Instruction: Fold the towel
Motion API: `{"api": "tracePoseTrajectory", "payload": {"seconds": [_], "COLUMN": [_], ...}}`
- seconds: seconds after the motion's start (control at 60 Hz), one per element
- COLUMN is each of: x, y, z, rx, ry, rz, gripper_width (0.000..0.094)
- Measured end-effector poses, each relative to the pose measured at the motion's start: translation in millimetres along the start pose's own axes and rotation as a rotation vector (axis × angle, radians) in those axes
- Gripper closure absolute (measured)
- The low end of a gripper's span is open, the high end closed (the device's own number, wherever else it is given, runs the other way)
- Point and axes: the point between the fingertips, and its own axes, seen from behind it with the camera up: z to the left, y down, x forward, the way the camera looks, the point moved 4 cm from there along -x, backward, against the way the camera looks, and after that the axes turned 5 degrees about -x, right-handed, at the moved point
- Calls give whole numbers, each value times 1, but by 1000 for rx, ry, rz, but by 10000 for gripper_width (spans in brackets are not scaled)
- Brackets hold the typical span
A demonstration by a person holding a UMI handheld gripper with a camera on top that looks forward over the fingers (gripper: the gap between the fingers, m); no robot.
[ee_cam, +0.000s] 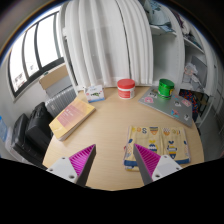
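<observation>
A white towel with blue and yellow print (158,143) lies flat on the round wooden table (105,130), ahead and to the right of my fingers. My gripper (115,166) is open and empty, held above the table's near part. The right fingertip (149,161) overlaps the towel's near left edge in view; I cannot tell whether it touches it. The left fingertip (82,157) is over bare wood.
A pink and yellow flat box (72,117) lies at the table's left edge. A red tub with a white lid (126,88) and a green cup (165,88) stand at the far side. A dark chair (35,125) stands left of the table. White curtains (105,40) hang behind.
</observation>
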Motion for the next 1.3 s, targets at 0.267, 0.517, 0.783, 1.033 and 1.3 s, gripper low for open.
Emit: {"api": "tracePoseTrajectory", "payload": {"seconds": [0.267,0.517,0.783,1.033,1.3], "x": [52,107,109,81,29], "y": [3,31,31,9,-24], "z": [-28,-54,-67,-69,-144], "rx": [-1,-40,-136,-79,92], "ry": [46,124,179,141,140], "rz": [1,27,-76,-94,-172], "gripper_width": [173,265,886,915,901]}}
